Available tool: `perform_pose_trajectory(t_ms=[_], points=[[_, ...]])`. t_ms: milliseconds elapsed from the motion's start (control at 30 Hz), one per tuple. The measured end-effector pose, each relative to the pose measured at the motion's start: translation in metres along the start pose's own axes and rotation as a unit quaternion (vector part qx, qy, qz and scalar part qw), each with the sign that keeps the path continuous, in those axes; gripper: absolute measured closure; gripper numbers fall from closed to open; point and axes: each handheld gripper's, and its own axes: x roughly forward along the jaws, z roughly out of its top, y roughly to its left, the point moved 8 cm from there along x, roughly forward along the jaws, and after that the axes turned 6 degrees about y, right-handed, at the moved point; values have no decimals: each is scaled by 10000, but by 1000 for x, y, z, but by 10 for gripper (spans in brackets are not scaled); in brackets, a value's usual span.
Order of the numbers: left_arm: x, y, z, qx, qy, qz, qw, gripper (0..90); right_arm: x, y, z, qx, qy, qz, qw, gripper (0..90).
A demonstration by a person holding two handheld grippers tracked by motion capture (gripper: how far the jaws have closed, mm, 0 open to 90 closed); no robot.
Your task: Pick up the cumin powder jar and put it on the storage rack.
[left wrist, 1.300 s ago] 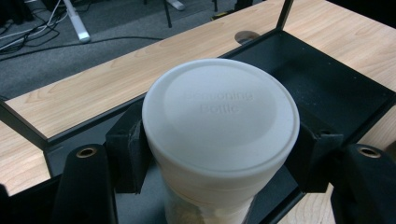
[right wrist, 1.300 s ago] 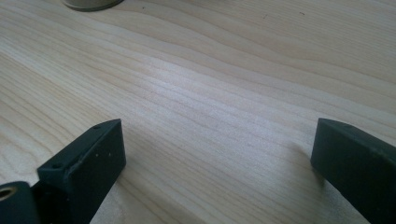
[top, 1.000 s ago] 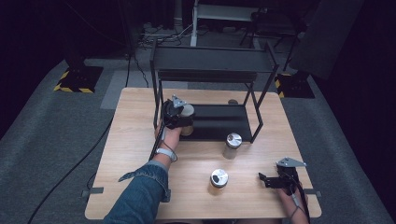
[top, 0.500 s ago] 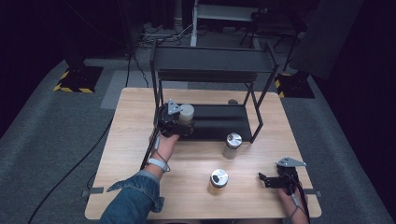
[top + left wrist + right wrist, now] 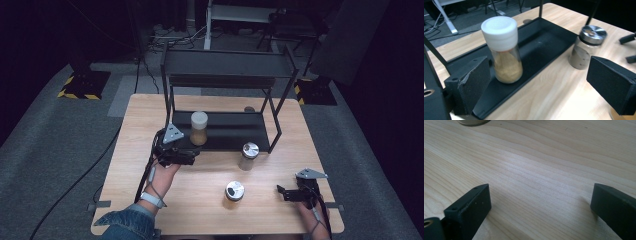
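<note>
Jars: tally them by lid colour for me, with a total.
White lid: 1, the jar on the rack shelf
Silver lid: 2, one jar by the rack, one jar nearer the table front
Total: 3
</note>
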Motion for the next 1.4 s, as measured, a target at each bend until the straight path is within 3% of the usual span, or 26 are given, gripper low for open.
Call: perform_pose_trajectory(t_ms=[200,400,633,833,1067,1400], points=[[-9,-9,-21,144,143,-30,9998,42,0,0,0,-2,0,0,10000,25],[-12,-11,-43,113,226,-71,9997,45,0,0,0,-1,1,0,10000,25],[-10,-17,-70,173,353,95,9992,62,0,0,0,-2,1,-1,10000,25],[-6,-19,-89,165,520,162,9984,64,0,0,0,-2,1,-1,10000,25],[-1,-19,-106,0,685,238,9974,64,0,0,0,-3,0,-1,10000,25],[12,-11,-119,-114,1190,316,9923,63,0,0,0,-2,0,0,10000,25]])
